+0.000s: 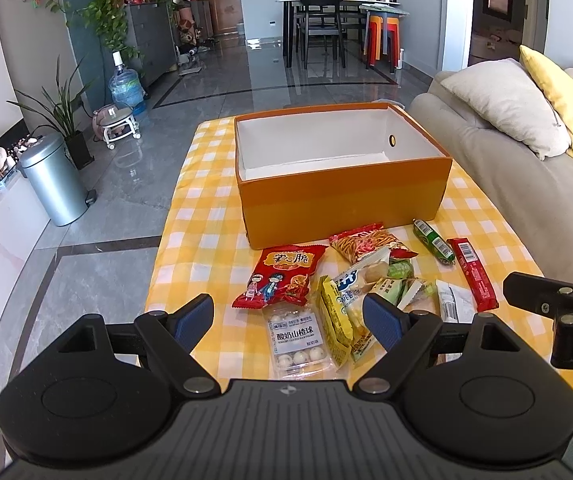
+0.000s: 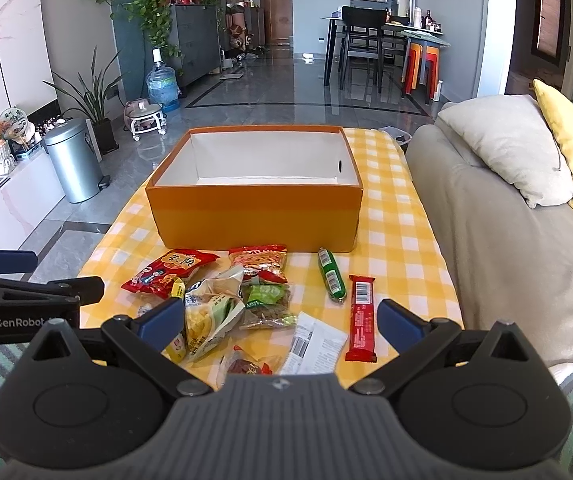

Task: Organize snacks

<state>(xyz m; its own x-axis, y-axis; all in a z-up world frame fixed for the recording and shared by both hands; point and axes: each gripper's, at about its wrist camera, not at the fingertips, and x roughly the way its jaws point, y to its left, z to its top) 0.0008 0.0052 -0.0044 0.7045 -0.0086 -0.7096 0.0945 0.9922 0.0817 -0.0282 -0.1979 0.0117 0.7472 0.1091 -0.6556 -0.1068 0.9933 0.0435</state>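
An orange cardboard box (image 1: 342, 204) with a white inside sits at the centre of both views, on a table covered by a yellow-and-white checked cloth (image 1: 190, 216). What shows of the box's inside is empty. All the visible snacks lie loose on the cloth below the box in the frame, so the sorting appears not yet begun and every packet is left to move.

In the left wrist view, the left gripper (image 1: 288, 316) fills the bottom of the frame with its blue-padded jaws spread wide, holding nothing. Between them lies a clear pack of white yoghurt hawthorn balls (image 1: 298, 340). Just above it is a red crisp bag (image 1: 280, 276), and to its right a yellow packet (image 1: 332, 320).

In the right wrist view, the right gripper (image 2: 280, 318) likewise stands wide open and empty at the bottom. Between its jaws lie a white flat sachet (image 2: 312, 344) and a heap of small packets. A red bar (image 2: 361, 318) lies just inside its right jaw, and a green sausage stick (image 2: 331, 275) above that, near the box's lower right corner.
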